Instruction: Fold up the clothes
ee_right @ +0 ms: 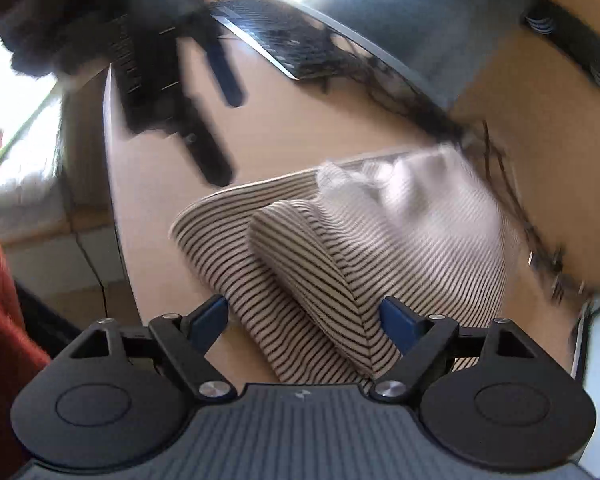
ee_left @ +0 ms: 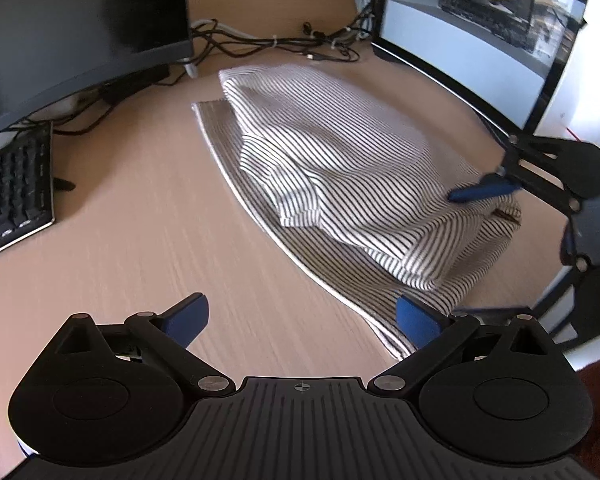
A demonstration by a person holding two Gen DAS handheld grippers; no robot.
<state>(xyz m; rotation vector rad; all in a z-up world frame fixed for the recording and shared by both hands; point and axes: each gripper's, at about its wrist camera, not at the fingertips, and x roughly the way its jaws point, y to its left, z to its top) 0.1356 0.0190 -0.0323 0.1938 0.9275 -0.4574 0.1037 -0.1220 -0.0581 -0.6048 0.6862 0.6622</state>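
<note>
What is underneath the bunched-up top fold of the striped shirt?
Under the striped shirt fold lies its own flat lower layer, on the wooden desk. Anything beneath the bunched middle is covered.

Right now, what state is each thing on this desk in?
Striped shirt: partly folded, bunched, lying on the desk.
Left hand-held gripper: open, holding nothing.
Right hand-held gripper: open, a shirt fold between its fingers.
Left monitor: dark.
Right monitor: lit.

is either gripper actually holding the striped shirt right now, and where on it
No. Both grippers are open. The right gripper straddles a raised fold of the striped shirt without pinching it; the left gripper is over the desk, empty.
</note>
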